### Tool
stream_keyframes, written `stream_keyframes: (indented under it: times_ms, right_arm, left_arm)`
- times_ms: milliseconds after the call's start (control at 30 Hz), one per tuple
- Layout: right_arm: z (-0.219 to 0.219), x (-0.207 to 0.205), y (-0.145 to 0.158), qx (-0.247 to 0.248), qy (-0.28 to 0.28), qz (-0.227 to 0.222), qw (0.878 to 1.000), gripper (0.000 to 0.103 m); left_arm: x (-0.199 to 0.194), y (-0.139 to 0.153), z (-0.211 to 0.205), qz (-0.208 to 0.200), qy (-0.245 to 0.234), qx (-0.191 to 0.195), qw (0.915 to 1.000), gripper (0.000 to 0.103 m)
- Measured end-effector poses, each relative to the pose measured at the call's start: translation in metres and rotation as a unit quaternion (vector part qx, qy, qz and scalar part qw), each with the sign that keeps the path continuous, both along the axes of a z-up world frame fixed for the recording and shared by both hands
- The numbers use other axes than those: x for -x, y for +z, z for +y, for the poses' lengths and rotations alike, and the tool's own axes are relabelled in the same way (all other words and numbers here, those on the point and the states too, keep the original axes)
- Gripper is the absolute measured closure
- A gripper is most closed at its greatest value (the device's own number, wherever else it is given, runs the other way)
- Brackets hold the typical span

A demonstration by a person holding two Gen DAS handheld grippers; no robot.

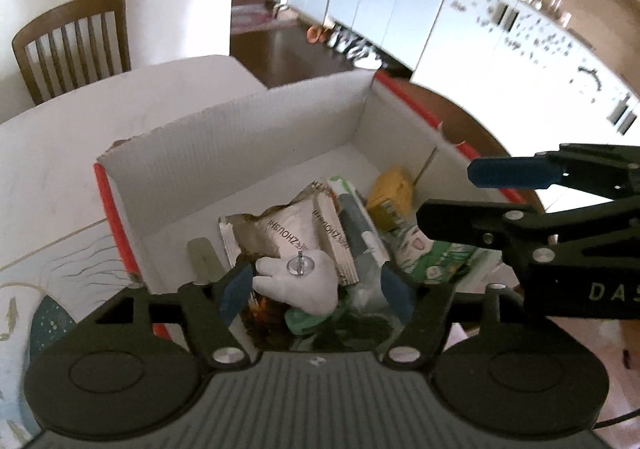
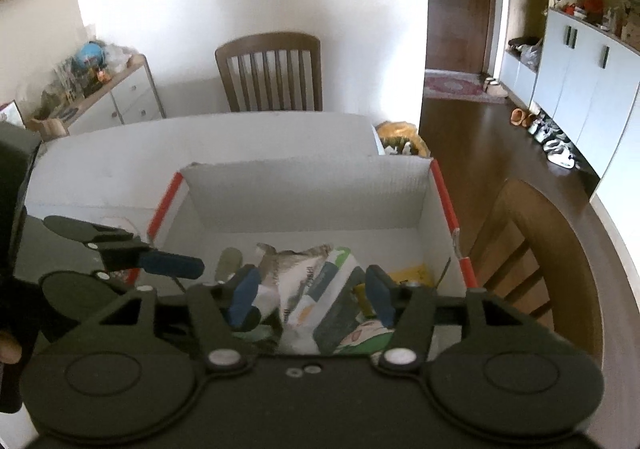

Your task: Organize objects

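A white cardboard box with red edges [image 1: 240,161] sits on the table and holds several items: a snack packet [image 1: 288,229], a yellow packet [image 1: 390,191], a grey marker [image 1: 362,233], a green-printed pack [image 1: 436,257] and a grey flat piece [image 1: 202,257]. My left gripper [image 1: 316,289] is open over the box, its blue pads on either side of a white tooth-shaped plush [image 1: 298,281] with a metal pin. My right gripper [image 2: 312,295] is open and empty above the box's near right part; it also shows in the left wrist view [image 1: 460,197].
The box [image 2: 304,201] stands on a white table [image 2: 100,169]. Wooden chairs stand at the far side [image 2: 272,69] and at the right [image 2: 532,249]. A patterned mat [image 1: 40,289] lies left of the box. Cabinets [image 2: 580,61] line the right wall.
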State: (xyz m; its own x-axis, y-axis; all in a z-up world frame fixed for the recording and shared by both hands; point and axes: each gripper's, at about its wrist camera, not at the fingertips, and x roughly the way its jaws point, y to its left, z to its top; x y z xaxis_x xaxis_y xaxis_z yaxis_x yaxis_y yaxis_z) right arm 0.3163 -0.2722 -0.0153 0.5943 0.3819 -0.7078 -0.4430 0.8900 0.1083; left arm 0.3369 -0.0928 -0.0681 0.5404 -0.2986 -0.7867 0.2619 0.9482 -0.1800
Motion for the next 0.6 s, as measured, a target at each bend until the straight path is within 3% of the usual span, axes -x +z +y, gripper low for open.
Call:
stream_keyframes:
  times_ms: [300,400,467,600]
  right_arm:
    - [0.007,0.034,0.019,-0.017,-0.027,-0.033,0.999,0.038]
    - [0.010,0.047,0.023,-0.028,-0.037,-0.042,0.998,0.031]
    - [0.012,0.055,0.026,-0.037,-0.041,-0.049,0.997,0.028]
    - [0.015,0.073,0.028,-0.042,-0.052,-0.063,0.996,0.019]
  left_arm:
    - [0.034,0.031,0.038,-0.065,0.015,0.033,0.9972,0.029]
    - [0.048,0.043,0.050,-0.087,0.015,0.040,0.9953,0.028]
    - [0.056,0.050,0.056,-0.098,0.015,0.044,0.9941,0.021]
    - [0.071,0.062,0.067,-0.113,0.009,0.045,0.9926,0.021]
